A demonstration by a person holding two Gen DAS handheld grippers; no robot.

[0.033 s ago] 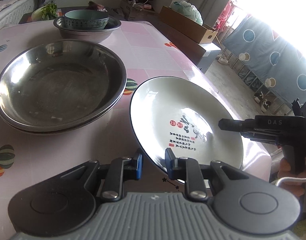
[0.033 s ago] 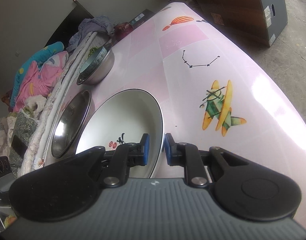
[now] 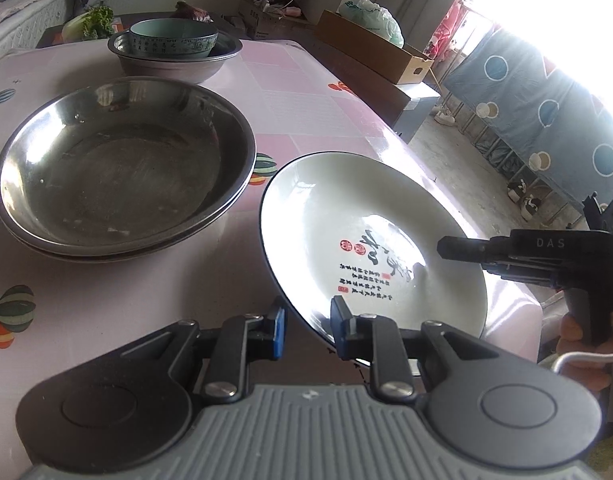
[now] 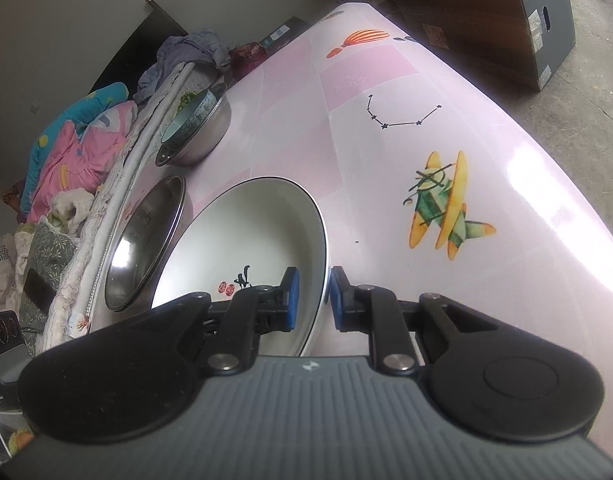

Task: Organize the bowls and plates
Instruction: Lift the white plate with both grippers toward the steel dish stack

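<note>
I hold the white plate (image 3: 370, 236) with both of my tongs at once. My left tongs (image 3: 308, 326) pinch the near rim of the plate, with one pad under it and one pad over it. My right tongs (image 4: 310, 294) are squeezed almost all the way closed on the rim on the other side, one pad inside the plate and one outside. In the left view I can see my right tongs (image 3: 446, 247) reaching in over the far side of the plate.

The plate is tipped up, with its left edge higher. It sits over the pink desk (image 3: 106, 300), near the edge.

The big metal pans (image 3: 122, 164) are just to the left of the plate, stacked on each other. My left tongs are on the side nearer to them. So I think the plate must go left to land on that stack. Farther back is a small bowl (image 3: 173, 38) sitting inside a metal bowl (image 3: 174, 65).
</note>
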